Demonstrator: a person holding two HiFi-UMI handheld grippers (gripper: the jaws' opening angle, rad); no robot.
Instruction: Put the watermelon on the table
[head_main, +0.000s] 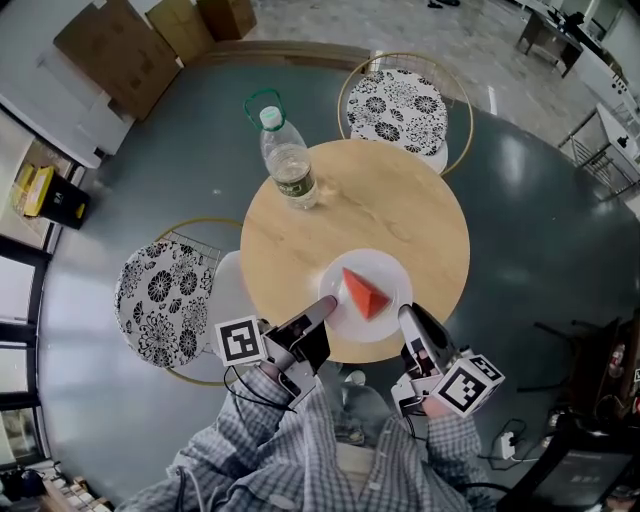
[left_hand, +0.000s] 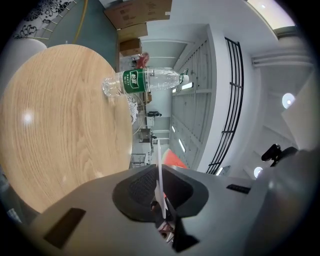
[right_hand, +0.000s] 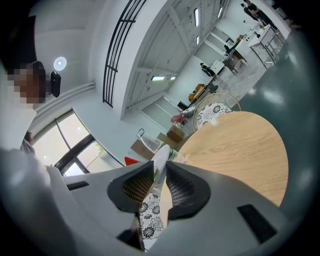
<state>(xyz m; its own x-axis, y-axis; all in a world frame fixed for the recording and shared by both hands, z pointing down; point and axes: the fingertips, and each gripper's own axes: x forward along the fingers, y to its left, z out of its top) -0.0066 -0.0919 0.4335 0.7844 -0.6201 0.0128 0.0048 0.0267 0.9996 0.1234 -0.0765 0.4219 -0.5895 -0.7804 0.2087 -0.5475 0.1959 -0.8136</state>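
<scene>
Round wooden table (head_main: 400, 200) under inspection from the head view. A white plate (head_main: 386, 268) sits at the table's 6 o'clock edge, with the near part of its rim overhanging toward the person. The watermelon (head_main: 364, 293), a red wedge, lies on the plate slightly left of centre. Whether the plate rests on the wood or is held just clear of it cannot be told. The left gripper (head_main: 325, 305) meets the plate rim at about 9 o'clock. In its own view the pads are closed onto the thin white rim, and red flesh shows just beyond. The right gripper (head_main: 408, 315) meets the rim at about 4 o'clock. In its own view the thicker white edge stands between the ribbed pads, and both bear on it near the tips, so this is a grip on the plate too. A clear bottle (head_main: 288, 160) with a white cap and green label stands upright at the table's 10 o'clock, well apart from the plate. Two chairs with floral cushions flank the table, one (head_main: 397, 108) at 1 o'clock and one (head_main: 165, 300) at 8 o'clock. Checked sleeves (head_main: 290, 450) show at the lower edge.
</scene>
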